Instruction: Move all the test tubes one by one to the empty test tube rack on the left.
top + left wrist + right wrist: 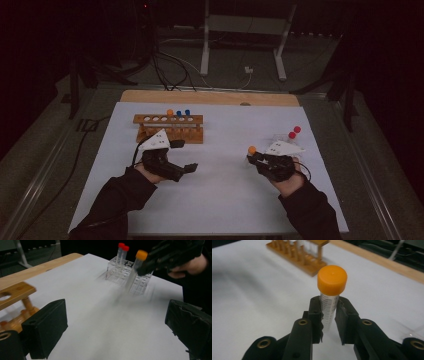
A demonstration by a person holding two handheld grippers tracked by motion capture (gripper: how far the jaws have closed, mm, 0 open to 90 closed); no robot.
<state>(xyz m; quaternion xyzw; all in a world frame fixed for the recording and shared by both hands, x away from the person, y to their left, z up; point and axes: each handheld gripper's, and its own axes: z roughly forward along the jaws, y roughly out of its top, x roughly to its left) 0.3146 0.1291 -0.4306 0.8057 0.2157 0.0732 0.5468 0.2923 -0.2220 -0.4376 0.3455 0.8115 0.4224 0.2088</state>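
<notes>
In the high view, a clear orange-capped plastic tube (252, 150) is gripped by the right claw (256, 158) at centre right, lifted off the white table (220, 185), presumably for transfer. In the left gripper view, the left claw (117, 327) is held wide open, empty. In the right gripper view, the tube is clamped below its cap, upright.

My left black two-jaw gripper (189, 168) has its jaws wide apart with nothing between them. My right black two-jaw gripper (329, 315) squeezes a clear plastic tube with an orange cap (331, 291), standing upright.
</notes>
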